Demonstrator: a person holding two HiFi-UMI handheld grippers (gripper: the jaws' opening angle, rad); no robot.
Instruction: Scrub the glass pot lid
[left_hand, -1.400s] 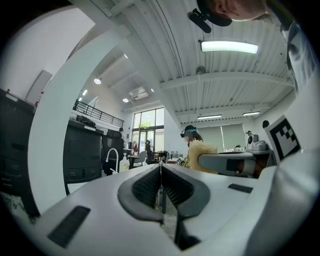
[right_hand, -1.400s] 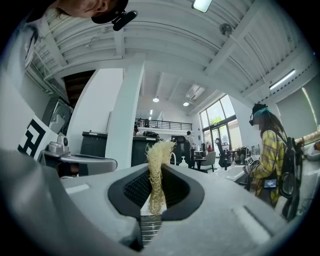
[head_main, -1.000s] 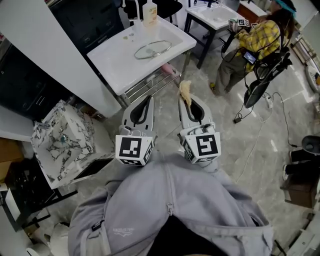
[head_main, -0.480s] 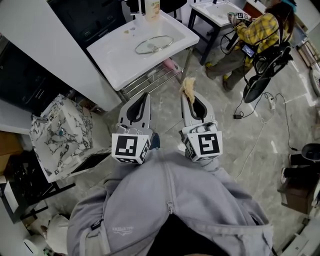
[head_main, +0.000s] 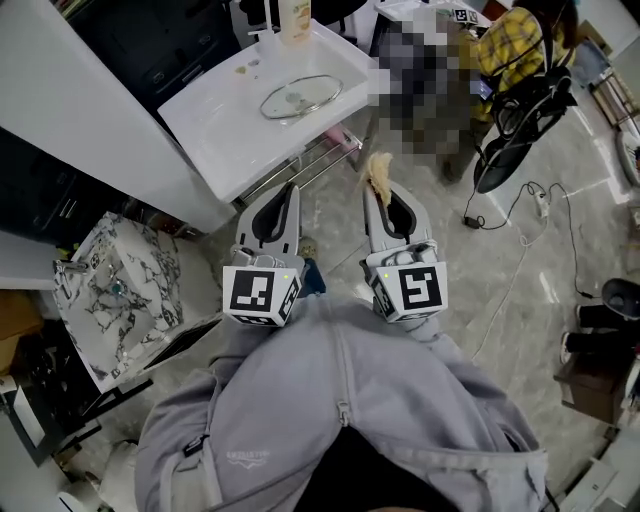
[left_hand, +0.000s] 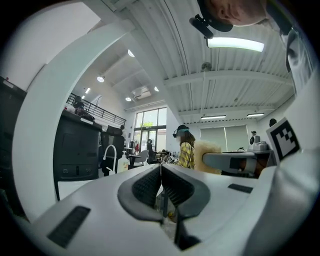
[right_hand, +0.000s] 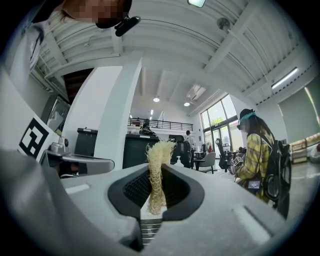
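The glass pot lid (head_main: 300, 97) lies flat in a white sink basin (head_main: 225, 135) at the top of the head view, well ahead of both grippers. My right gripper (head_main: 376, 184) is shut on a pale yellow loofah scrubber (head_main: 378, 174), which sticks up between the jaws (right_hand: 158, 172) in the right gripper view. My left gripper (head_main: 291, 193) is shut with nothing between its jaws (left_hand: 161, 176). Both point level, side by side, over the floor in front of the basin's metal stand (head_main: 312, 160).
A soap bottle (head_main: 294, 20) and faucet (head_main: 262, 35) stand at the basin's far edge. A marble-patterned box (head_main: 120, 295) sits to the left on the floor. A person in a yellow plaid shirt (head_main: 505, 50) works at another table to the right, with cables (head_main: 520, 240) on the floor.
Both grippers have come forward toward the sink stand, and the basin with the lid now sits further left in the head view. The jaws stay as they were.
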